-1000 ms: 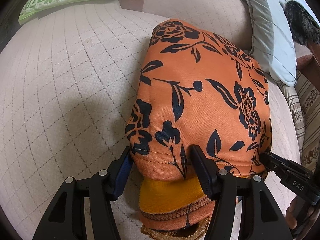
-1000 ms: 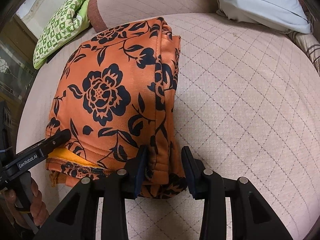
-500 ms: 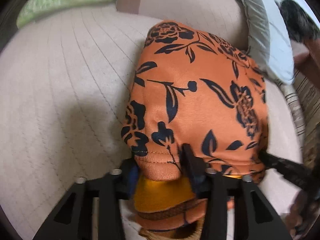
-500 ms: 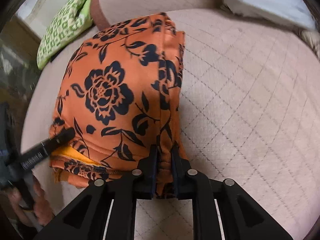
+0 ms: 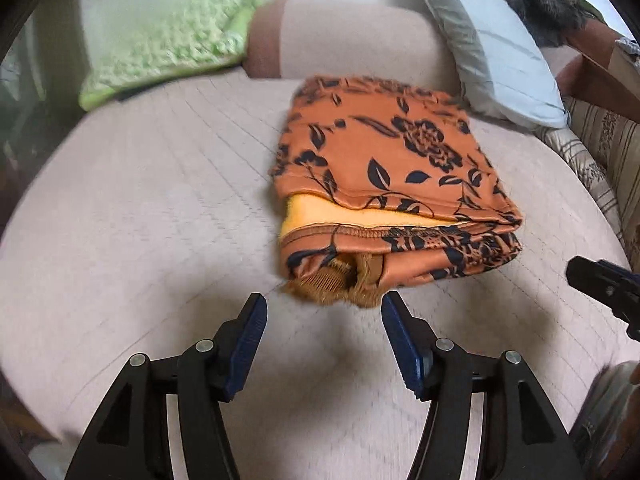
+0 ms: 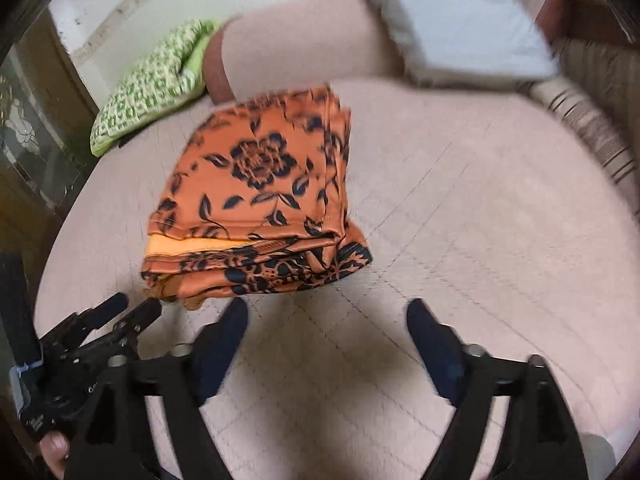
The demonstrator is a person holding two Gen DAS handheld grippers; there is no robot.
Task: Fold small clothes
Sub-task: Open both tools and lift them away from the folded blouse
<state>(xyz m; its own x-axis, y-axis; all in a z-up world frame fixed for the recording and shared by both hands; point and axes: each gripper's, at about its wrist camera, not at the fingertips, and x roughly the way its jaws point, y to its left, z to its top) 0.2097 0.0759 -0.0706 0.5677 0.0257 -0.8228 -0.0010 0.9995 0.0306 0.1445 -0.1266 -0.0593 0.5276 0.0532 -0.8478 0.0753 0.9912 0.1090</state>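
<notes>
An orange garment with black flowers (image 5: 392, 176) lies folded in a thick stack on the beige quilted cushion (image 5: 140, 220); its yellow lining and ribbed hem show at the near edge. The same garment (image 6: 260, 200) sits left of centre in the right wrist view. My left gripper (image 5: 322, 312) hovers just short of the stack's near edge, its jaws opening, nothing between them. My right gripper (image 6: 326, 316) is pulled back from the stack's near right corner, its jaws opening wide and empty. Each gripper shows at the edge of the other's view.
A green patterned pillow (image 5: 160, 44) lies at the back left. A pale blue pillow (image 5: 496, 48) leans at the back right beside a striped cushion (image 5: 600, 148). A beige bolster (image 5: 352, 44) runs behind the garment. A person's fingers (image 6: 54, 446) hold the left gripper's handle.
Both grippers have let go of the garment's near edge and pulled back and up. The right jaws went from pinching the fold to wide apart. The folded stack now rests on the cushion.
</notes>
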